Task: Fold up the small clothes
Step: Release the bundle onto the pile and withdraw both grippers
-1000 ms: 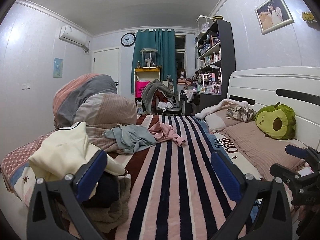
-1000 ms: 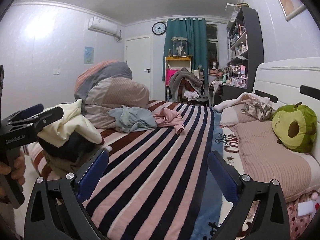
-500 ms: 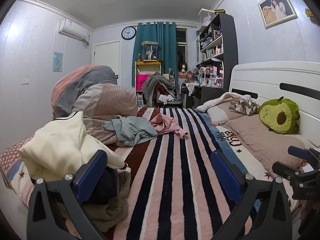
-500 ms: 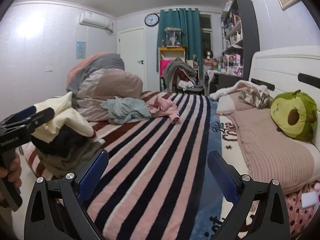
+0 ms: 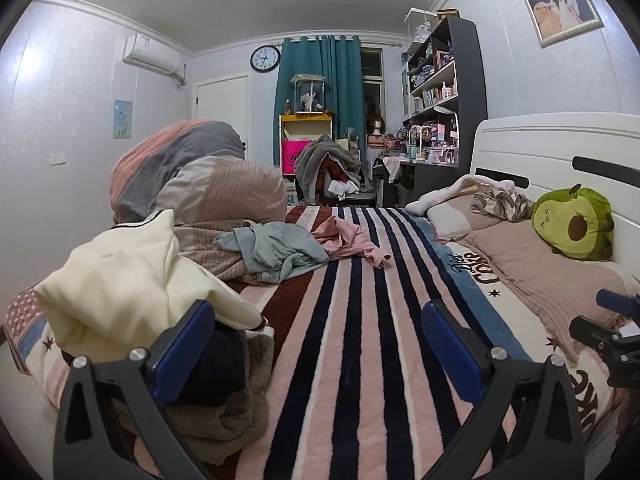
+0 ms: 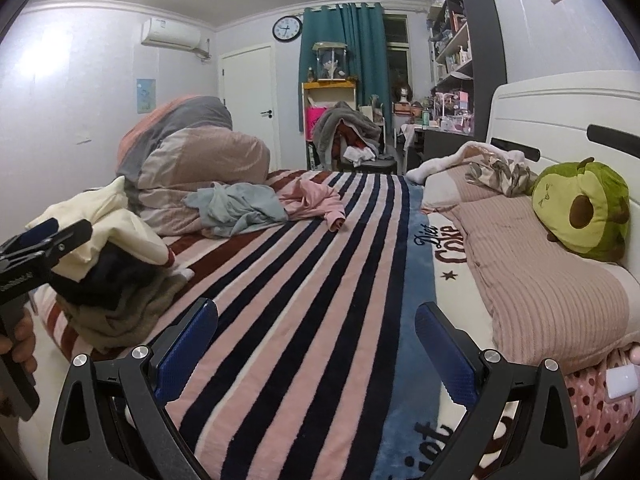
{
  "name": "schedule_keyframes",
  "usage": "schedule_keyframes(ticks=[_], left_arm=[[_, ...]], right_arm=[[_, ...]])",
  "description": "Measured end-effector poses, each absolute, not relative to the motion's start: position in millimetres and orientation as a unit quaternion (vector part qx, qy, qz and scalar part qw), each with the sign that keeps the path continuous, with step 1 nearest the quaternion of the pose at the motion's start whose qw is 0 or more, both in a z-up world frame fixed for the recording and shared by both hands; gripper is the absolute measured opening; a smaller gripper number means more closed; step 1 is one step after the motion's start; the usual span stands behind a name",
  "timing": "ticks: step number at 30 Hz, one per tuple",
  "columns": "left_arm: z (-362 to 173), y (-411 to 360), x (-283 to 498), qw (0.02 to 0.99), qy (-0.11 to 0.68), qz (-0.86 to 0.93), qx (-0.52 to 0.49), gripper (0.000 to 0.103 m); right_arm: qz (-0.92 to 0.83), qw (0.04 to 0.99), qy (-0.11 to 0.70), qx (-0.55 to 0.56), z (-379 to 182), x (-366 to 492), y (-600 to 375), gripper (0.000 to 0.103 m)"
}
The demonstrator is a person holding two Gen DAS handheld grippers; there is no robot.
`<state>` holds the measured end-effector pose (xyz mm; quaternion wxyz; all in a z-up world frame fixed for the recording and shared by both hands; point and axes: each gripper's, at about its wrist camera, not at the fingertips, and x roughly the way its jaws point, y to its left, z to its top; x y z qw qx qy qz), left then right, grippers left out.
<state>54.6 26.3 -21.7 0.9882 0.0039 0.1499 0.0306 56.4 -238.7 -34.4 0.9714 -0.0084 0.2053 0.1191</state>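
Left tongs: jaws wide apart, empty, hovering low over the striped blanket; view has tilted up slightly against the earlier frame.
Right tongs: spread open, nothing held; have drifted closer to the bed.
Clothes: grey-blue garment and pink garment crumpled mid-bed, apparently touching; unmoved.
Cream garment: atop pile at bed's left edge.

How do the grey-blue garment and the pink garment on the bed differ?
The grey-blue garment is bunched against the rolled duvet; the pink garment sprawls flatter on the striped blanket, one sleeve trailing out. The grey-blue one looks bulkier. Both are crumpled, unfolded and touching.
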Motion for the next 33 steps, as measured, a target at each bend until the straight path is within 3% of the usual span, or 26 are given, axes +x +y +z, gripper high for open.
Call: schedule_keyframes(ticks=[33], left_arm=[[6.6,15.8,10.5,0.993,0.114,0.013,0.003,0.102]], right_arm=[[0.15,0.979,0.138,-0.017,2.8,9.6,-221.8,0.098]])
